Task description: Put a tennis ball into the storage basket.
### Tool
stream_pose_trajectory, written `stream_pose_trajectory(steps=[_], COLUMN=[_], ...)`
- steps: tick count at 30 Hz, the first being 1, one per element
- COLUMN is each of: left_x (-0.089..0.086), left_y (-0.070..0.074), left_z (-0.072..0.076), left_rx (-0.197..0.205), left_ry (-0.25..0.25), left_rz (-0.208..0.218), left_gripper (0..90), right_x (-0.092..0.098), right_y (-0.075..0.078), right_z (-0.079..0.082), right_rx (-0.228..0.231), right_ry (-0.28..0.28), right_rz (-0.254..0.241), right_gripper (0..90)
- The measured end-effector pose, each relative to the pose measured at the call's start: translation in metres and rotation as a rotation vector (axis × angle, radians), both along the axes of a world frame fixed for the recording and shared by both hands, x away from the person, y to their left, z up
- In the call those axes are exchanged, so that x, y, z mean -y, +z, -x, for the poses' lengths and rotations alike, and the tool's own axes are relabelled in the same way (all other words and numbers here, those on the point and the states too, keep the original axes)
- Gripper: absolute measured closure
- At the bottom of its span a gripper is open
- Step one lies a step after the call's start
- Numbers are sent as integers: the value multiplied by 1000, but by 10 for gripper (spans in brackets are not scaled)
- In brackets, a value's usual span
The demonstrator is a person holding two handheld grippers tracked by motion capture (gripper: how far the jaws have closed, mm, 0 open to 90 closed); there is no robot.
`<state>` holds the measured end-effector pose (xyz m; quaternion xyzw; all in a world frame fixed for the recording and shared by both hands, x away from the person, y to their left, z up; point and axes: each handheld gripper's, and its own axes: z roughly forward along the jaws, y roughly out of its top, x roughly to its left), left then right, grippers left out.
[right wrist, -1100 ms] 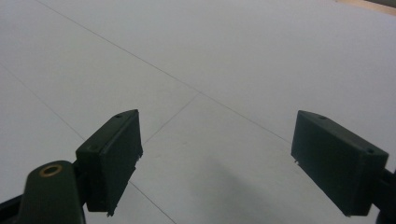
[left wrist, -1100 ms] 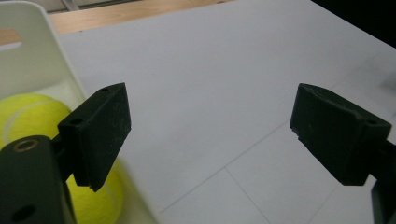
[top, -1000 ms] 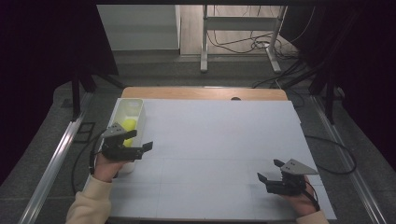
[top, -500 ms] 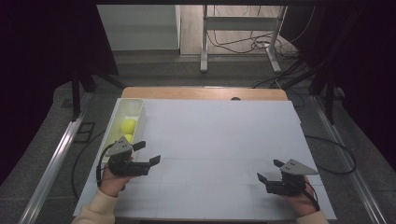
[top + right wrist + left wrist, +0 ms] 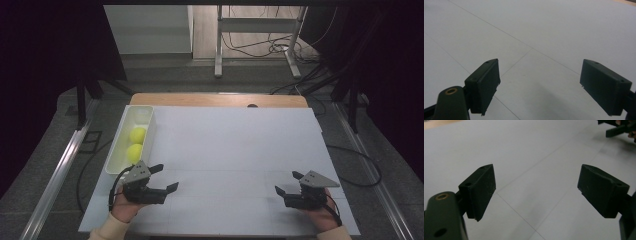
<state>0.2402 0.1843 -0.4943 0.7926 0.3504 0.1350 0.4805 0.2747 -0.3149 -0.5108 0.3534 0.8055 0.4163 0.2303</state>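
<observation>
Left hand-held gripper (image 5: 167,180), jaws apart and just closing on nothing, hovers over the counter (image 5: 235,150); two yellow balls (image 5: 134,152) sit in the tray (image 5: 142,114) just behind it. Right hand-held gripper (image 5: 286,183) gapes empty.

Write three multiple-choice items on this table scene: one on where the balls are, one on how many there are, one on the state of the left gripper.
1. Where do the yellow balls lie?
A. In the white tray at the table's left edge
B. On the bare sheet between the grippers
C. In the right gripper's jaws

2. How many yellow balls are there?
A. One
B. Two
C. Four

3. How does the left gripper stand?
A. Shut on a ball
B. Open with a ball between its jaws
C. Open with nothing between its jaws

Answers:
1 A, both balls sit inside the tray in the high view.
2 B, two balls lie one behind the other in the tray.
3 C, the left gripper view shows bare white table between the parted jaws.
</observation>
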Motion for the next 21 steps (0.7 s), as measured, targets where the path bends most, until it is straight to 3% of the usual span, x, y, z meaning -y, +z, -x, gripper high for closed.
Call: stream_pose_trajectory(steps=[4,21], left_x=[3,2], left_y=[-8,-13], left_z=[-1,-7], left_rx=[-15,-33], left_ry=[-3,13], left_rz=[-28,-17], left_gripper=[152,152], right_x=[0,0], right_y=[0,0], right_z=[0,0], right_rx=[0,-5], right_ry=[-1,5], right_rz=[3,-4], right_gripper=[169,169])
